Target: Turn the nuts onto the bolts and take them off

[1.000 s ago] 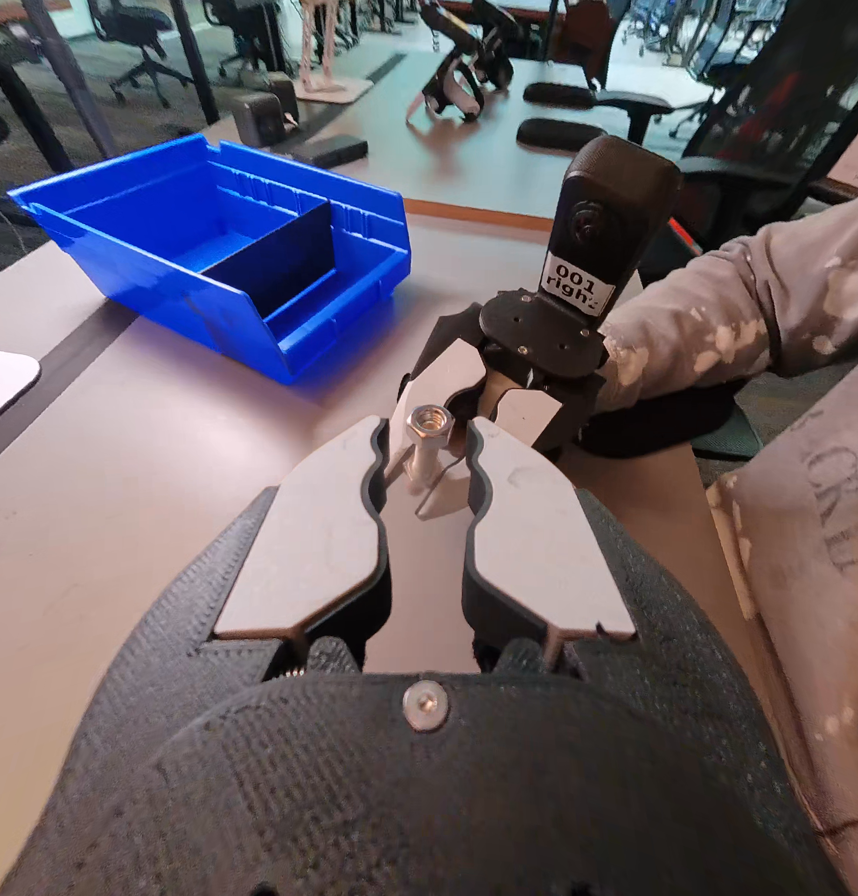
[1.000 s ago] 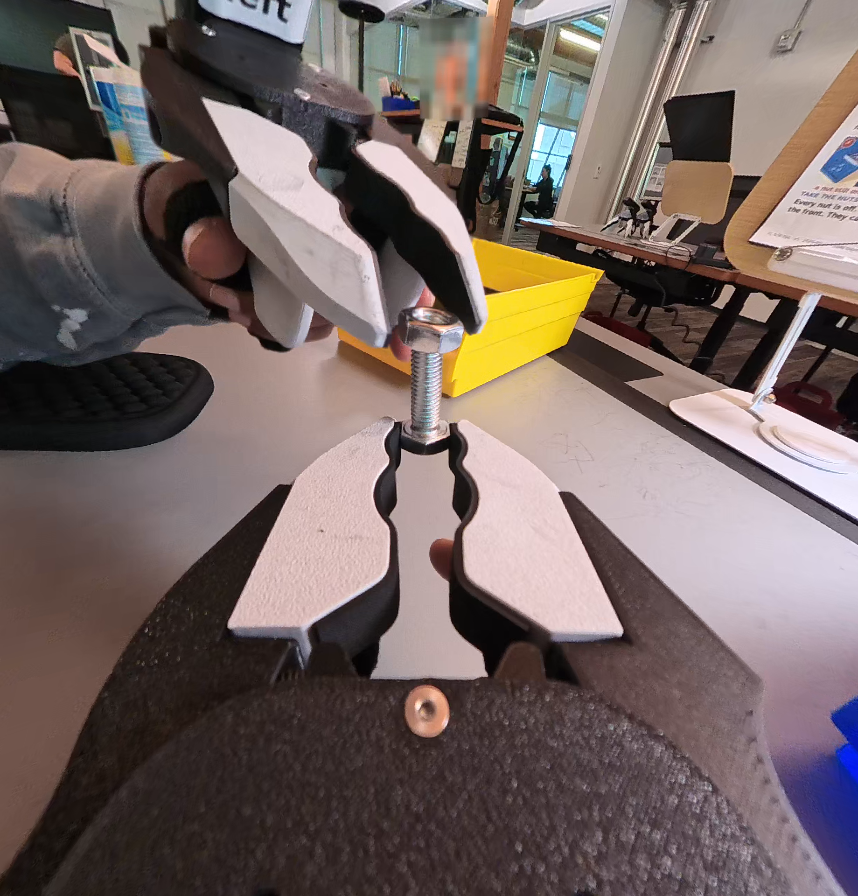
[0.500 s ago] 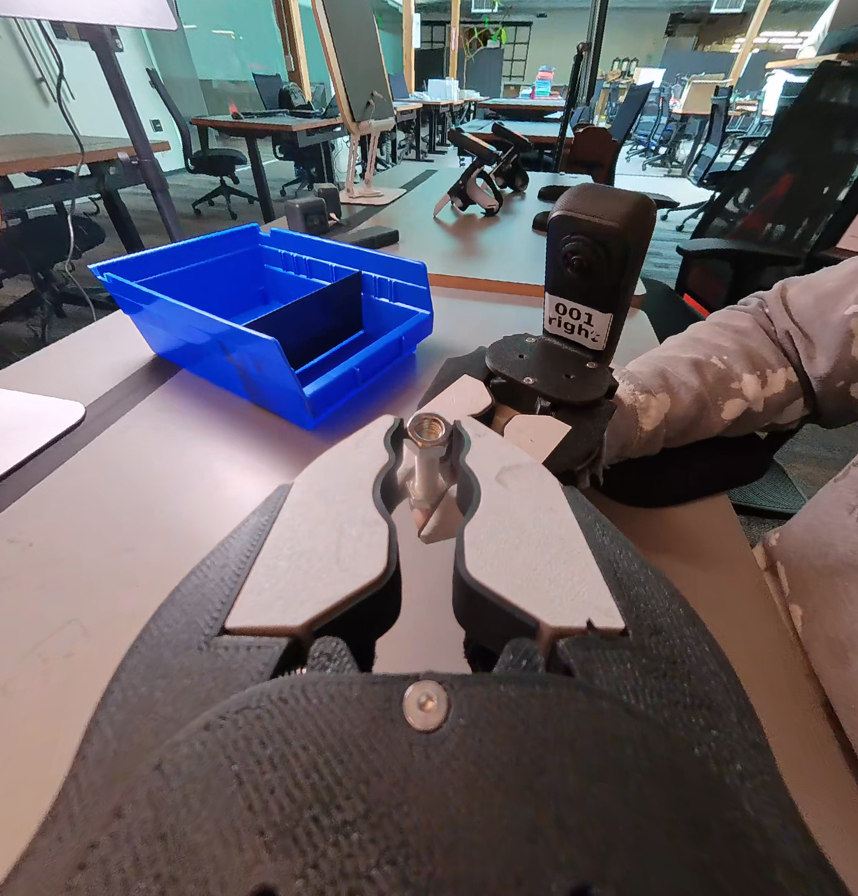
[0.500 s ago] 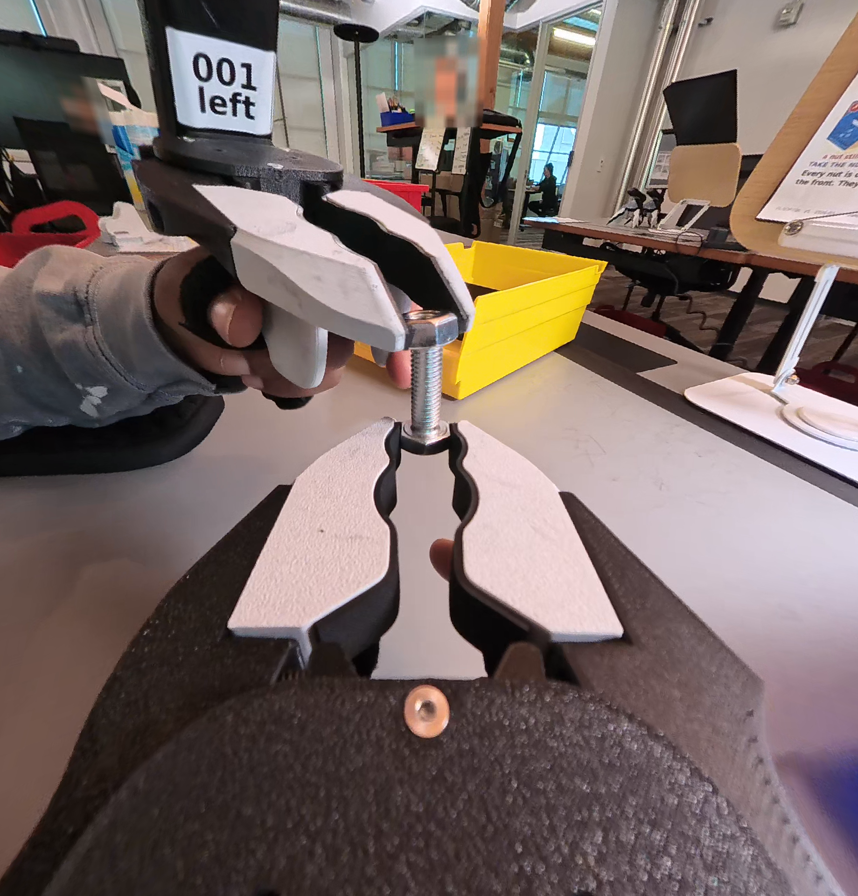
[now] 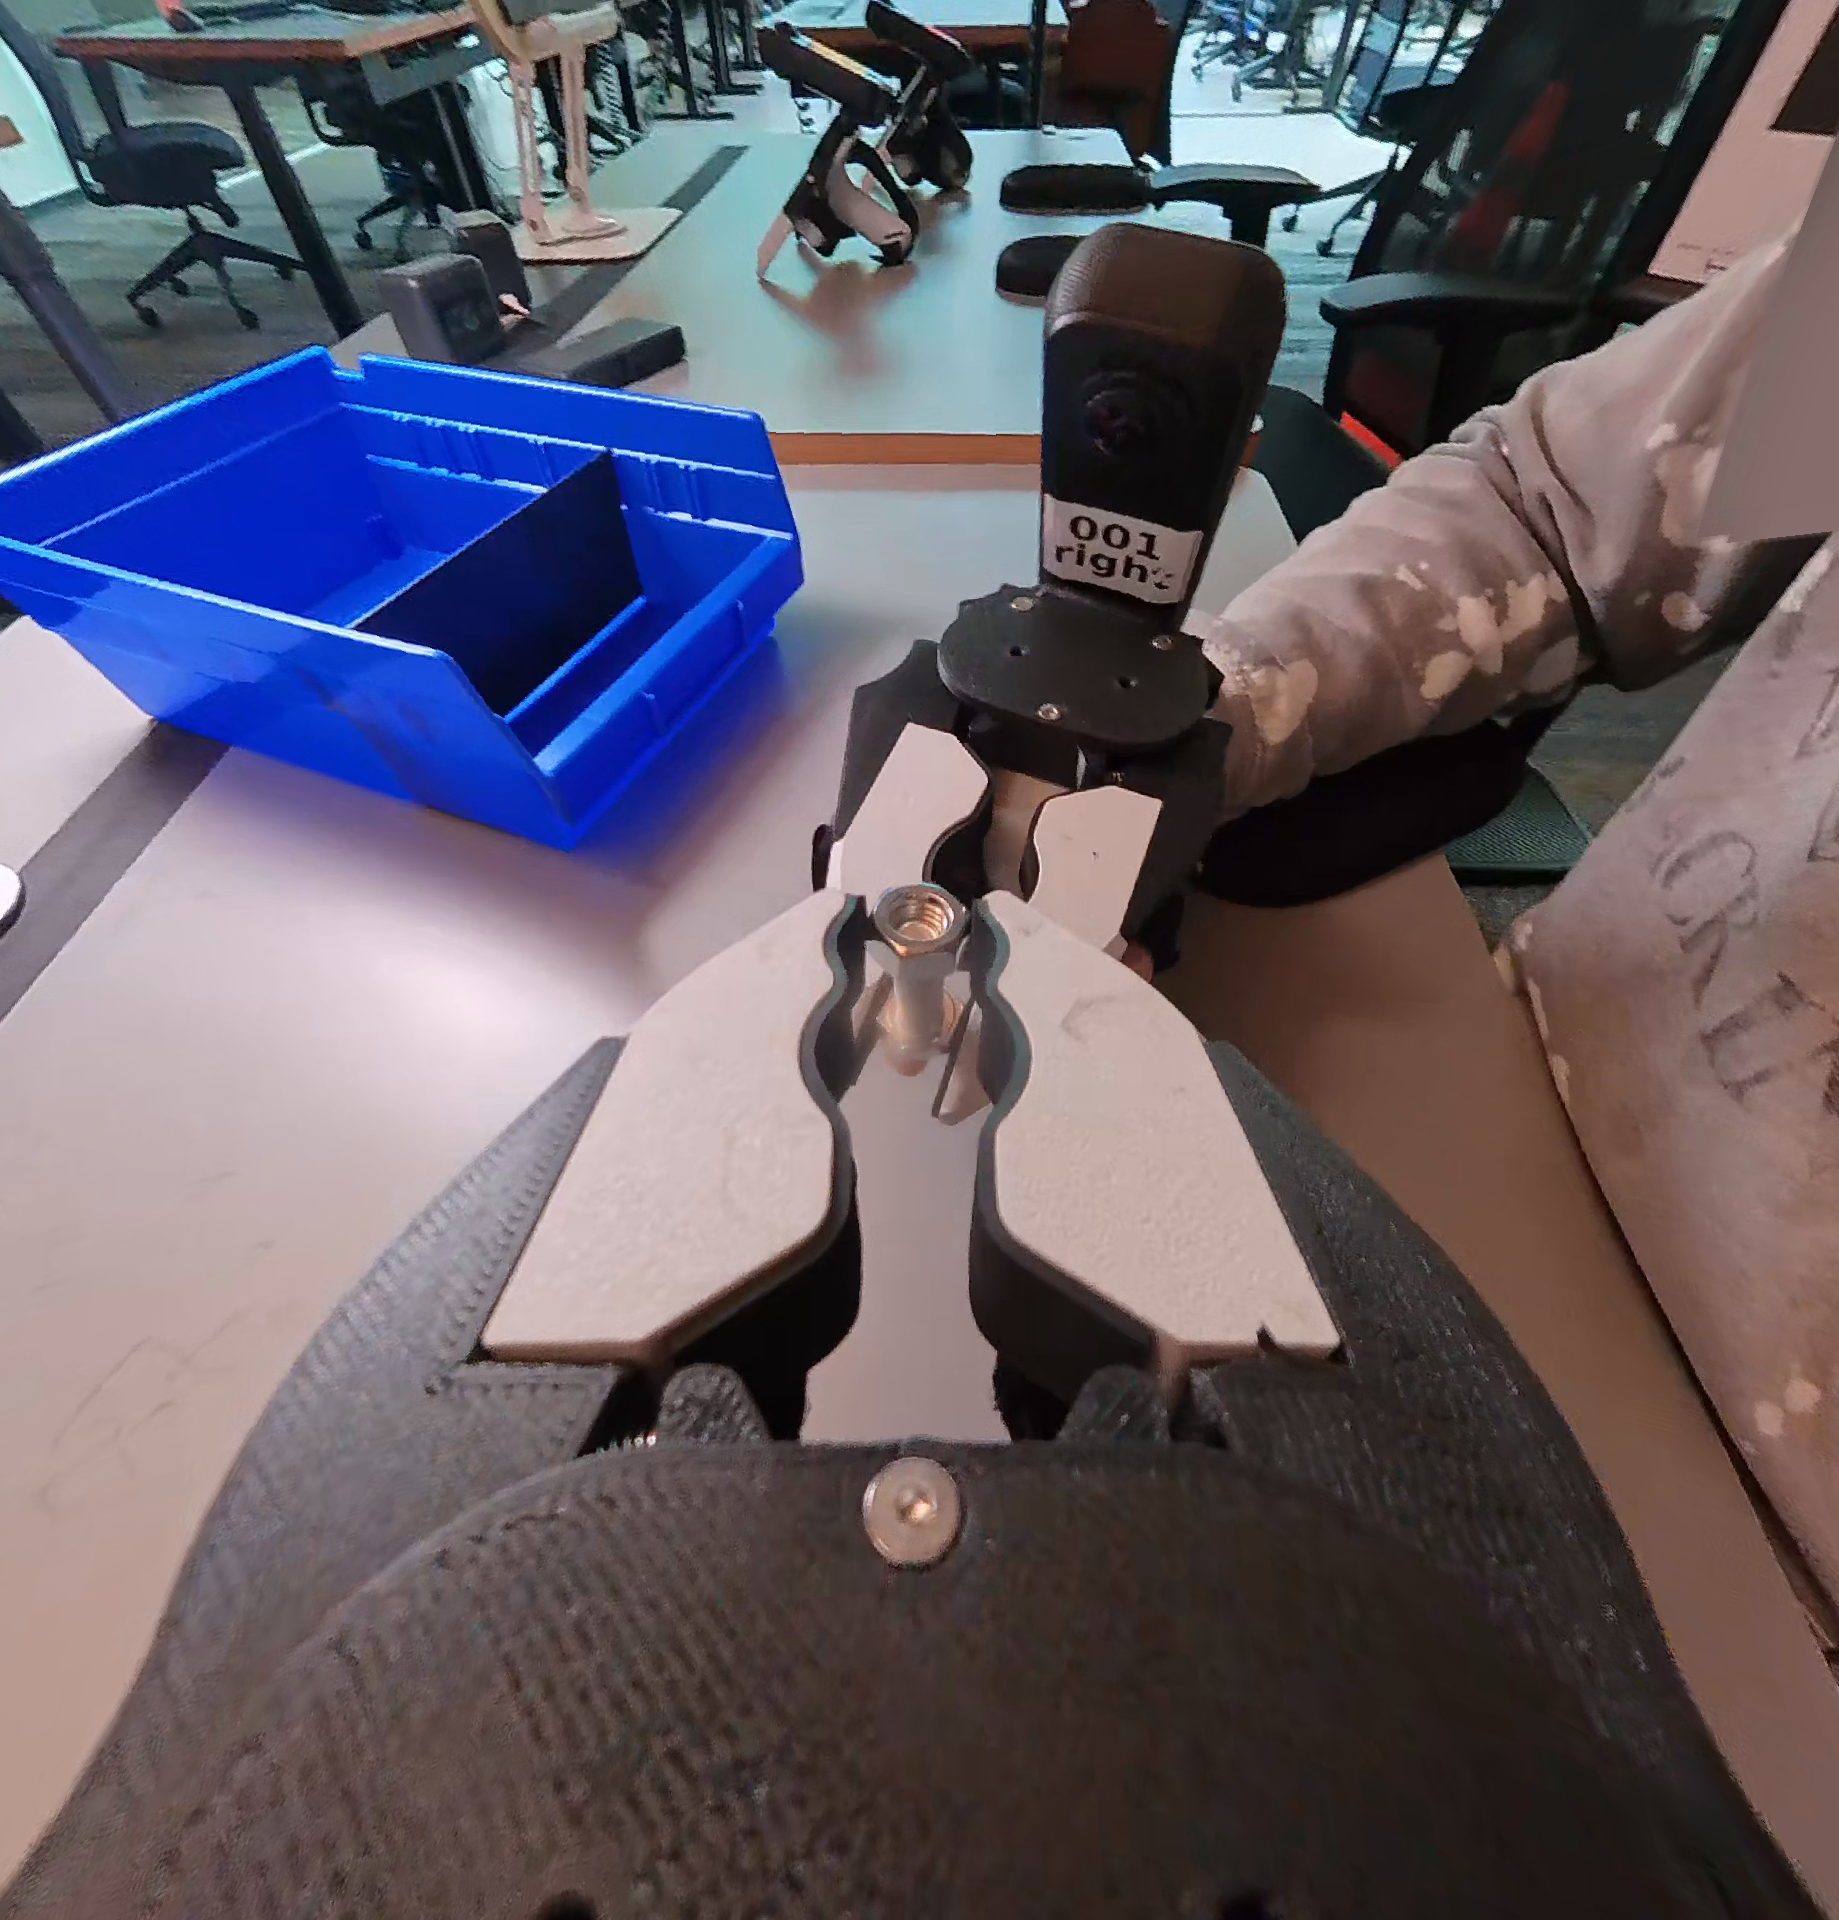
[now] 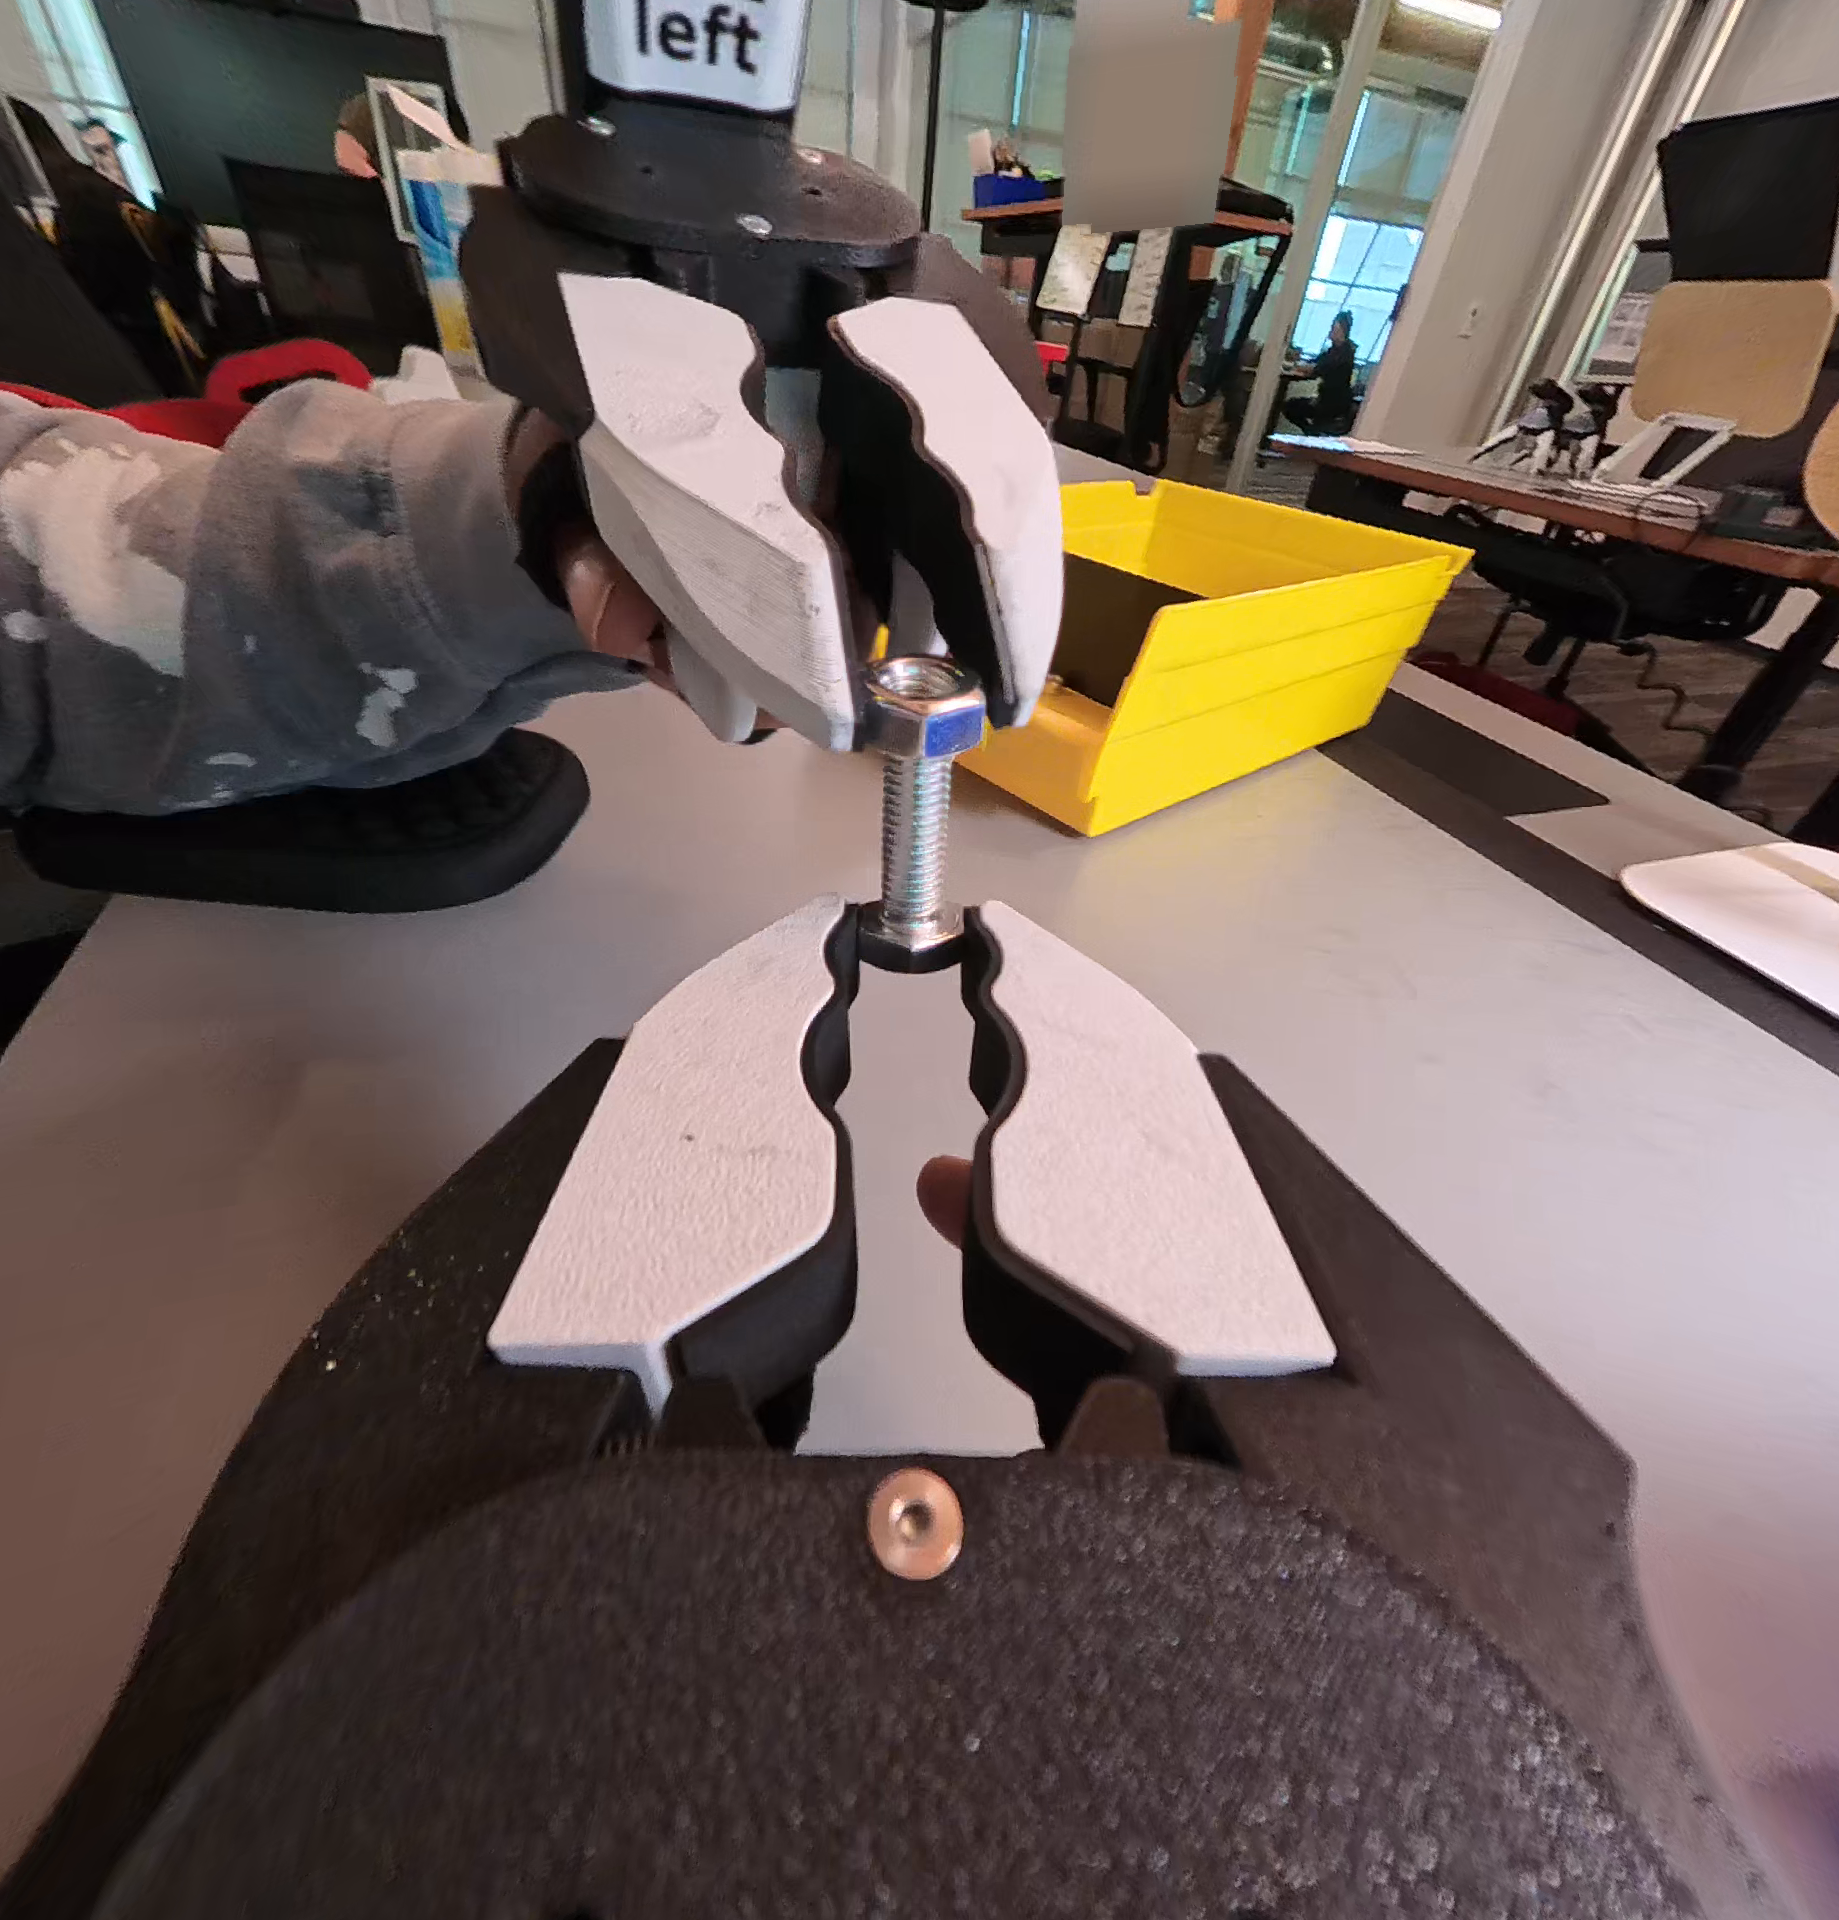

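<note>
1. Silver hex steel nut point(image 6: 920, 714) sits at top end of upright threaded zinc bolt point(image 6: 916, 852); seen from above in left wrist view as shiny hex ring w/ open bore point(image 5: 918, 928).
2. Left gripper point(image 5: 915, 935) w/ white-faced black fingers is clamped on the nut, tips pinching it from both sides; in right wrist view it comes down from above point(image 6: 920, 717).
3. Right gripper point(image 6: 910, 935) w/ same white/black fingers is clenched on the bolt's hex head at the bottom, shaft standing straight up between the tips; in left wrist view it shows beyond & below the nut point(image 5: 982, 883).
4. Bolt & nut are held in air over the grey tabletop point(image 6: 1414, 987), not touching it.
5. Blue plastic bin w/ dark divider point(image 5: 395, 582) stands on table, off to the left side in left wrist view, well apart from the grippers.
6. Yellow plastic bin point(image 6: 1237, 634) stands on table behind the left gripper in right wrist view.
7. Person's mottled grey sleeve point(image 6: 219, 582) leads to left gripper handle; forearm is over a black padded armrest point(image 6: 302, 831).
8. White flat stand base point(image 6: 1767, 925) lies at table's far right edge.
</note>
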The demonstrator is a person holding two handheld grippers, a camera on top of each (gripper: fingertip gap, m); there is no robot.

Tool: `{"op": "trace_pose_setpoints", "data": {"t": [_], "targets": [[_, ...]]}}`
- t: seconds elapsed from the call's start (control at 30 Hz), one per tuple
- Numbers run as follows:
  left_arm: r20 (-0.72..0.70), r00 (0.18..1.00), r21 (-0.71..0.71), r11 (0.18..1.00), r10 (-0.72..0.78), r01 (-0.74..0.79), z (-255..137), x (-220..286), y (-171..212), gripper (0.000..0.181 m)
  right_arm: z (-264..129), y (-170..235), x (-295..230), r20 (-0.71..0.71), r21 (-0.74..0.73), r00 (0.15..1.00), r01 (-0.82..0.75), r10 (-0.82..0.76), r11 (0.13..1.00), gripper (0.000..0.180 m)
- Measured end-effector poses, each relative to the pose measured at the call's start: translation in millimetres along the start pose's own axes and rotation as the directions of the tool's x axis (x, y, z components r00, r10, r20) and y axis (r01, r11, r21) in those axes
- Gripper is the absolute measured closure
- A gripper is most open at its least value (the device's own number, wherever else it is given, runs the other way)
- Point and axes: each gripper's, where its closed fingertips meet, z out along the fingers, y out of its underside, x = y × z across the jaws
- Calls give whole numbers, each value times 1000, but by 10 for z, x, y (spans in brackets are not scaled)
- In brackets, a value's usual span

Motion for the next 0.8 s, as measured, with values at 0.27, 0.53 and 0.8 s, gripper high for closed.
{"op": "trace_pose_setpoints", "data": {"t": [0.27, 0.53, 0.8], "targets": [[-203, 978, 83, 996, 47, -30, -104, 287, -180, 161, -97, -248, -304, 223, 148, 974, -78, 43, 986, 162], [-388, 921, 241, 969, 47, 52, -174, 524, -444, 161, -268, -540, -515, 407, 248, 910, -195, 81, 949, 162], [-472, 878, 322, 943, 83, 85, -183, 626, -596, 161, -382, -700, -622, 550, 263, 820, -346, 155, 900, 162]]}}
